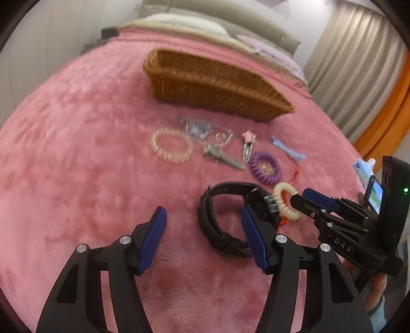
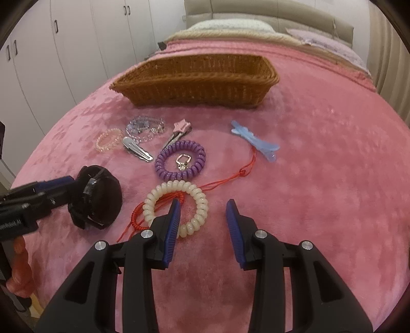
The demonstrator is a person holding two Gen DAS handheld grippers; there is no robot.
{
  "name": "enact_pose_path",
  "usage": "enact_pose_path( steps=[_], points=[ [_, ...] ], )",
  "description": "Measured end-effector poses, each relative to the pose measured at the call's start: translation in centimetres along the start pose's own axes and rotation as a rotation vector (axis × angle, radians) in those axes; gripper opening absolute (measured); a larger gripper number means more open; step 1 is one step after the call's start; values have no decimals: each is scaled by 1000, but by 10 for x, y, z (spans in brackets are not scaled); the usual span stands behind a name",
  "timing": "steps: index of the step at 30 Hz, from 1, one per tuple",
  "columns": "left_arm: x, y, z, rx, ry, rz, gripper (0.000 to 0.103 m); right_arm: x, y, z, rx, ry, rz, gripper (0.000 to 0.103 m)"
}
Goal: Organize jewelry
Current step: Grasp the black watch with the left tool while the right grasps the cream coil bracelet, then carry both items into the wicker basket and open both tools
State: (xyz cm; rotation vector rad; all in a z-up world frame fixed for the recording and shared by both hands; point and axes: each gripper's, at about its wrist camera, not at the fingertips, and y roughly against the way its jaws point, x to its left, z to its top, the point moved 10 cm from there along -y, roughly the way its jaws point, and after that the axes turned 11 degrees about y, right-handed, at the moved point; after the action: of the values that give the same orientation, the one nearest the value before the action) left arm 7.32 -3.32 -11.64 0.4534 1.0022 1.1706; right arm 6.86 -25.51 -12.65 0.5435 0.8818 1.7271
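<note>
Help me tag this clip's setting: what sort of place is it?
Most likely a bedroom. The jewelry lies on a pink plush blanket spread over a bed, with pillows against a padded headboard behind the wicker basket, and white wardrobe doors alongside.

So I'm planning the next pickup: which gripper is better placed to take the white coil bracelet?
Right. The right gripper already straddles the rim of the white coil bracelet, one finger inside the ring. The left gripper is at the black watch instead, jaws apart.
</note>
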Motion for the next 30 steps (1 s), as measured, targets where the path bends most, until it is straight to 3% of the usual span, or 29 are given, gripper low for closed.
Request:
enact_pose_path(
  steps=[3, 5, 6, 8, 16, 19, 25, 30],
  points=[
    [-1, -2, 1, -10, -17, 33, 50, 2, -5, 3, 12, 12, -9, 33],
    [-1, -4, 1, -13, -38, 65, 41, 3, -8, 3, 17, 21, -11, 16],
    [-2, -4, 2, -15, -45, 68, 34, 3, -9, 2, 22, 20, -11, 12],
    [-5, -3, 0, -9, -55, 35, 10, 2, -8, 2, 15, 15, -8, 11],
    [-14, 13, 8, -126, -89, 25, 8, -1, 10, 9, -68, -12, 13, 10],
    [-17, 28, 20, -177, -79, -15, 8, -2, 24, 20, -129, -20, 23, 10],
    [-37, 53, 83, -282, -81, -73, 8, -12, 53, 72, -257, -18, 6, 10],
    [-59, 53, 153, -371, -100, -74, 8, -34, 65, 147, -387, -9, -57, 10]
  ],
)
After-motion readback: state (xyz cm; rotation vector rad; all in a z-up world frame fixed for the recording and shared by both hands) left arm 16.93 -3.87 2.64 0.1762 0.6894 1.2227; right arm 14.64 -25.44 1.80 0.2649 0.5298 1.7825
